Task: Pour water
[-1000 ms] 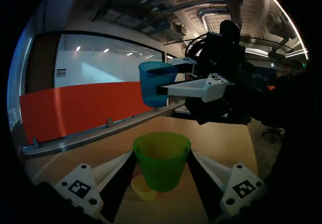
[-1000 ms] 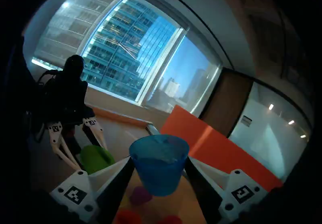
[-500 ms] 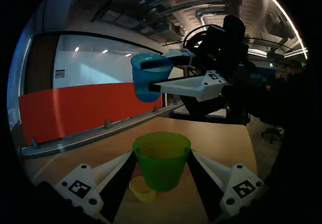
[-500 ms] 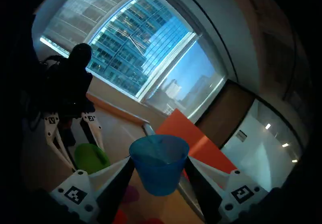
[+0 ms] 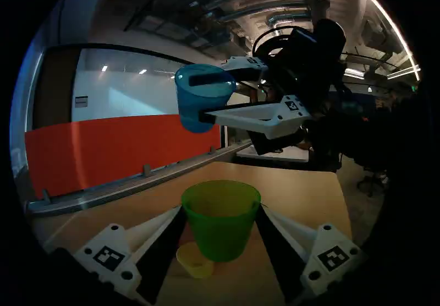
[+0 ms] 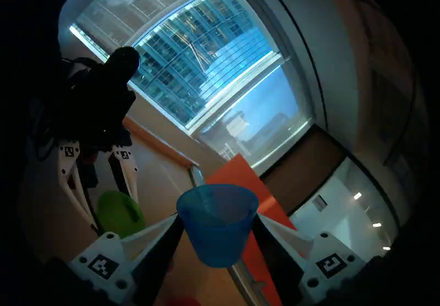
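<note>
The blue cup (image 5: 201, 99) tips mouth-first toward green cup (image 5: 220, 219).

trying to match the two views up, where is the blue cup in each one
Left gripper view: the blue cup is upper centre, raised above the green cup.
Right gripper view: the blue cup is lower centre, close to the camera.
Shared landmark: the green cup, bottom centre in the left gripper view, lower left in the right gripper view.
</note>
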A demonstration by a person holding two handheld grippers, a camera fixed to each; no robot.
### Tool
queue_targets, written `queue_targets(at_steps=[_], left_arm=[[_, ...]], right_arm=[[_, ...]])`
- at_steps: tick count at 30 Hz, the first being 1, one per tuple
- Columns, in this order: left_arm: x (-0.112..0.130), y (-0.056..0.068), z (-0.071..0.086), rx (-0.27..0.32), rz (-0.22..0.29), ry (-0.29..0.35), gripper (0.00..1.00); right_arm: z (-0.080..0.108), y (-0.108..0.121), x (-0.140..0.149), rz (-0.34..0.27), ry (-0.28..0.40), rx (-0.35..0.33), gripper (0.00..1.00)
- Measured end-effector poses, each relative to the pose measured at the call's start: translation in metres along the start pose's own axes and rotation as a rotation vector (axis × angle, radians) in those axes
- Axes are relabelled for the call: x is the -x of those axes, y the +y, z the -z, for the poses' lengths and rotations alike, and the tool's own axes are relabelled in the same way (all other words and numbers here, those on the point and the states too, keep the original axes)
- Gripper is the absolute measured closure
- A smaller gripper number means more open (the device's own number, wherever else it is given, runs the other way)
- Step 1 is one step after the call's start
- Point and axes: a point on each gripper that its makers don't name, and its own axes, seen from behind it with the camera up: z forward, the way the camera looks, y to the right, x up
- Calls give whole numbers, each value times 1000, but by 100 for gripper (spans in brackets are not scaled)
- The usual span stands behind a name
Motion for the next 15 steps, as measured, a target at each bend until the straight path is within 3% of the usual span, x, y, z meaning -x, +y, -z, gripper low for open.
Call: queue_targets(at_steps=[15], left_arm=[[-4, 2, 2, 2, 8, 29, 15]], right_arm=[[-4, 6, -4, 114, -18, 17, 12]])
